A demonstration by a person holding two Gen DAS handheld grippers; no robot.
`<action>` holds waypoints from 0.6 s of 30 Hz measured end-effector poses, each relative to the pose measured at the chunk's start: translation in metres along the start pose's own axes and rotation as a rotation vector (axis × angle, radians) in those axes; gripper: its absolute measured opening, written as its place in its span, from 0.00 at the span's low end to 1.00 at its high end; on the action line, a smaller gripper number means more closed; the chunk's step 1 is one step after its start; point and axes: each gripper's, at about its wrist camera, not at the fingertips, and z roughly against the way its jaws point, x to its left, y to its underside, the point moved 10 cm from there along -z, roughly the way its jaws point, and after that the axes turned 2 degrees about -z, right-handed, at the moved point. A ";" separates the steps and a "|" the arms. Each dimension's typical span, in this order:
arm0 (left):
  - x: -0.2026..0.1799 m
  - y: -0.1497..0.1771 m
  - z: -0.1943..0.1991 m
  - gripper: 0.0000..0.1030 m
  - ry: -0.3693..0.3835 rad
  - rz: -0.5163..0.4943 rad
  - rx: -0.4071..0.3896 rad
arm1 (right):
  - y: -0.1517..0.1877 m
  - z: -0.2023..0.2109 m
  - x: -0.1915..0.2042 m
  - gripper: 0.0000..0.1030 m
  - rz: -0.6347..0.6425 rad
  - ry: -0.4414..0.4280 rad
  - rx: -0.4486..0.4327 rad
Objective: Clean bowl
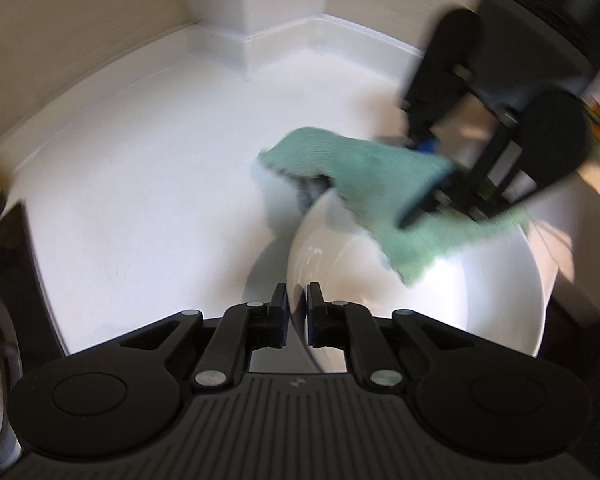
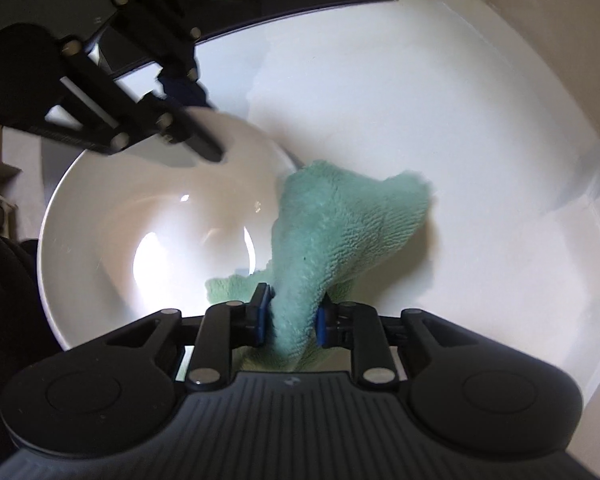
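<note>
Left gripper (image 1: 297, 314), lower centre: jaws pinched on the rim of the white bowl (image 1: 440, 280). Right gripper (image 2: 290, 318): clamped on the green cloth (image 2: 340, 224), draped over the bowl's rim onto the counter (image 2: 420, 100). Step: wiping. Next, likely: sweep the cloth round the inside.

left gripper (image 1: 297, 312) clamped, right gripper (image 2: 290, 316) clamped

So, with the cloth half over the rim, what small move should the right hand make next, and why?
Probably draw the green cloth inward and wipe across the inside of the white bowl. The right gripper pinches the cloth, but most of it hangs over the rim onto the counter. The left gripper clamps the rim, so the bowl should stay put.
</note>
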 end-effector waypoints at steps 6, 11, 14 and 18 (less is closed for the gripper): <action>0.001 -0.008 -0.010 0.09 0.014 -0.069 0.014 | -0.047 -0.018 0.007 0.19 0.153 -0.004 0.000; 0.007 -0.009 -0.016 0.09 0.010 -0.014 -0.014 | -0.056 -0.024 -0.003 0.15 0.033 -0.078 0.001; 0.010 -0.010 -0.020 0.08 -0.001 0.032 -0.027 | -0.028 -0.019 -0.008 0.13 -0.135 -0.053 0.031; 0.010 -0.013 -0.028 0.08 -0.029 0.073 -0.039 | -0.001 -0.016 -0.008 0.12 -0.401 -0.059 0.030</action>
